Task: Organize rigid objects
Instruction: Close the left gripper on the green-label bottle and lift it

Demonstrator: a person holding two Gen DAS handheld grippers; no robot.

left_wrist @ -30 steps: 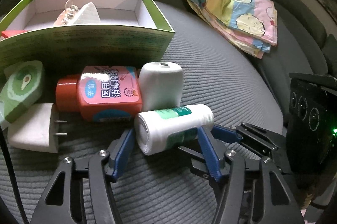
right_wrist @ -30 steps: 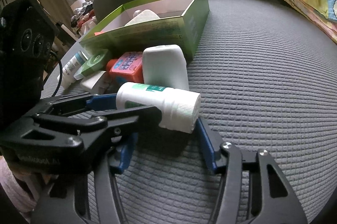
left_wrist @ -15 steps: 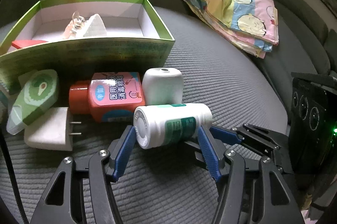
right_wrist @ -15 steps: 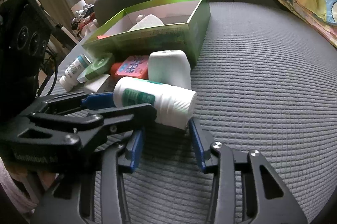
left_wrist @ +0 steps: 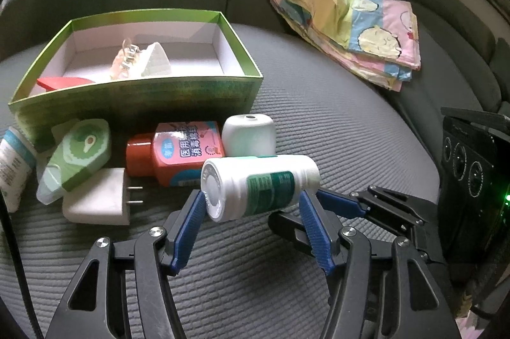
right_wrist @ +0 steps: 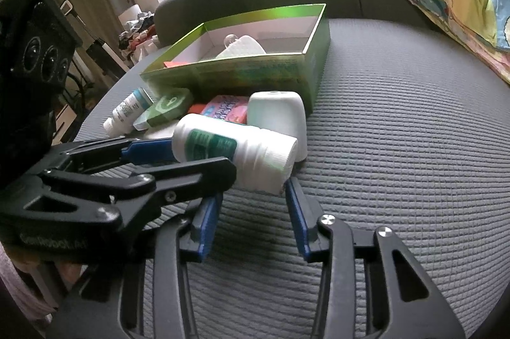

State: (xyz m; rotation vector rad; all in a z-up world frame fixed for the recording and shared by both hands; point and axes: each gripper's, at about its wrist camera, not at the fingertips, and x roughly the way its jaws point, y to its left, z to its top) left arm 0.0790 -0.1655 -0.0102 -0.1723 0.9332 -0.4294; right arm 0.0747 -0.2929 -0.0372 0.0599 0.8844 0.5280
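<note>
Step, my read: carry the white pill bottle (left_wrist: 259,187) into the green cardboard box (left_wrist: 137,95). Lift clear of the near wall, keep the bottle level, drop in the open floor area right of the items already inside.

Sofa seat (left_wrist: 318,122): grey ribbed fabric, soft, so things roll/tilt.
Box: open-top, thin card walls, will shift if bumped.
Bottle: smooth rigid plastic cylinder, green label, ribbed cap, lying sideways just in front of the clutter by the box.
Left gripper (left_wrist: 251,205): clamped on the bottle's ends, appears lifted.
Right gripper (right_wrist: 251,198): spread wide, empty, fingers under the cap end w/o pinching.
</note>
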